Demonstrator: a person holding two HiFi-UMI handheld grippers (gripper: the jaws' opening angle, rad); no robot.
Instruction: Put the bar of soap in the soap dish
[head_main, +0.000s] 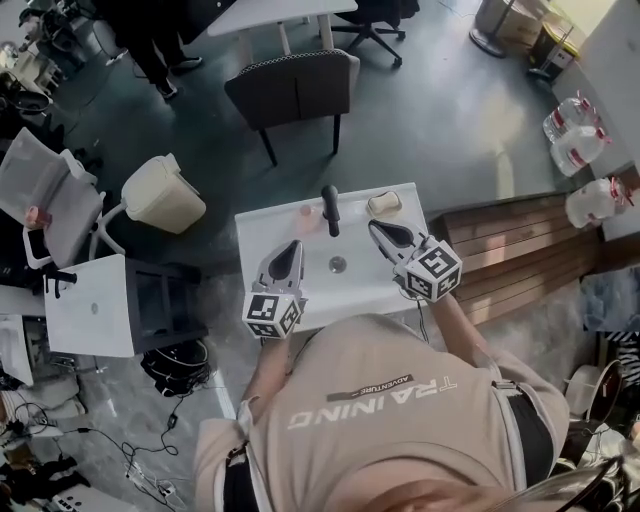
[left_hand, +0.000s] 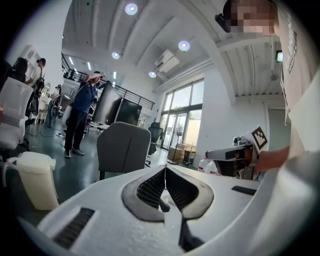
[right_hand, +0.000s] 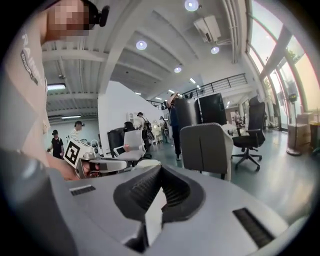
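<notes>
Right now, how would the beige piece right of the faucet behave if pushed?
The beige piece looks small and low, so probably light and sliding, not tipping. It sits near the edge of the sink top; a push might drop it.

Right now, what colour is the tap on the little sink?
Black. The tap shows best in the head view, against the white sink.

Soap dish right of faucet (chair behind), bin left

An open-plan office: swivel chairs, desks, monitors, tall windows.
</notes>
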